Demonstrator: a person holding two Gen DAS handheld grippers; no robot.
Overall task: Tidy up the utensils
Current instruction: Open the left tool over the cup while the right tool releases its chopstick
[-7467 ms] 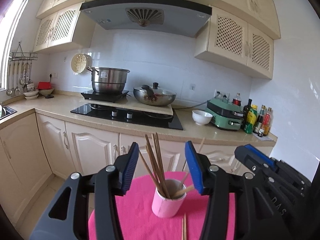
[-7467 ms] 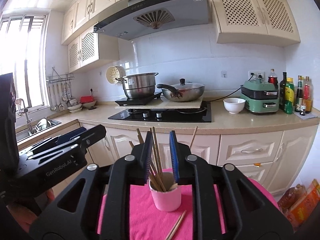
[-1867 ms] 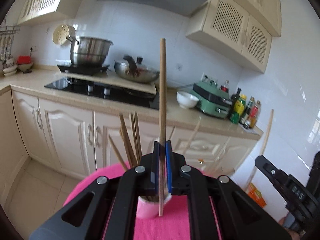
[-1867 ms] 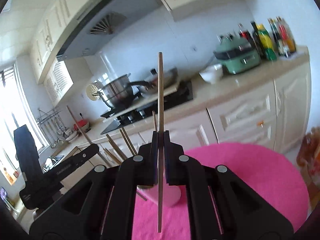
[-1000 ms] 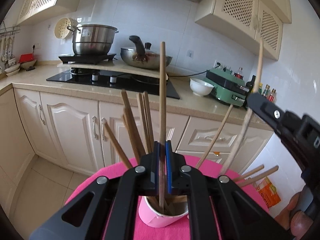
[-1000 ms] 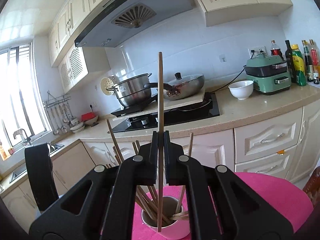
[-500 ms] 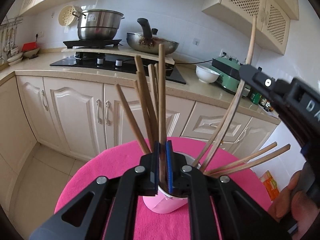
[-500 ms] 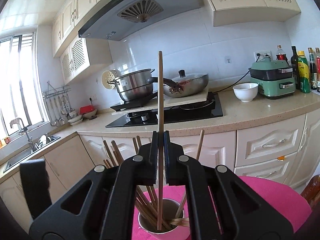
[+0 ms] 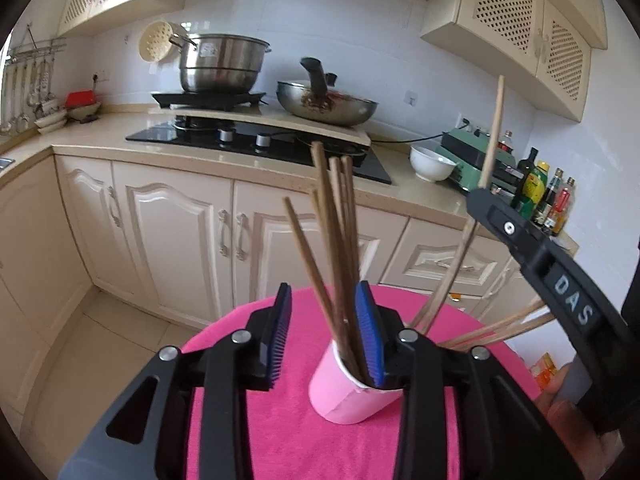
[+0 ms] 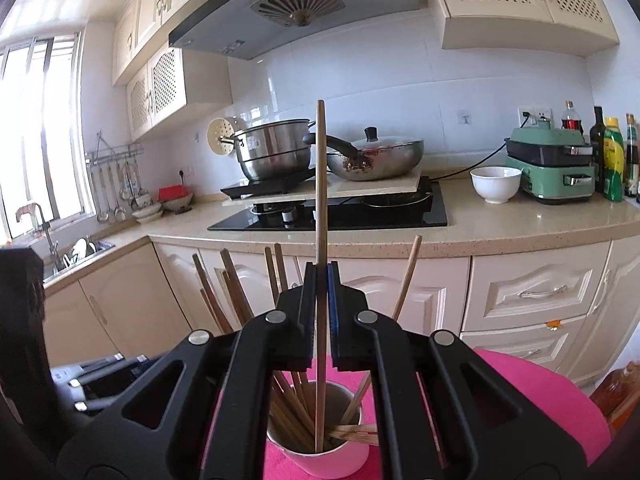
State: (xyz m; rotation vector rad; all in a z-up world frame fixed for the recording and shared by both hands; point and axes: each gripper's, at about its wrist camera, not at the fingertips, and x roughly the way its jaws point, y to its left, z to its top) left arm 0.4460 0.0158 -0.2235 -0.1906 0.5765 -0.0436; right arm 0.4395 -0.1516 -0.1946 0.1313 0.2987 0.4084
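Currently the left gripper point(image 9: 325, 334) is open around the chopsticks point(image 9: 334, 240) standing in the pink cup point(image 9: 344, 394). Right gripper point(image 10: 321, 312), marked "DAS", clamps one upright chopstick point(image 10: 320, 200) with its tip inside the cup

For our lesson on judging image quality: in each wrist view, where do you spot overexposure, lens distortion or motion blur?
Right wrist view: the window is blown out white; the countertop edge bows from fisheye distortion.
Left wrist view: the chopsticks in the pink cup look slightly smeared; the corners vignette to black.
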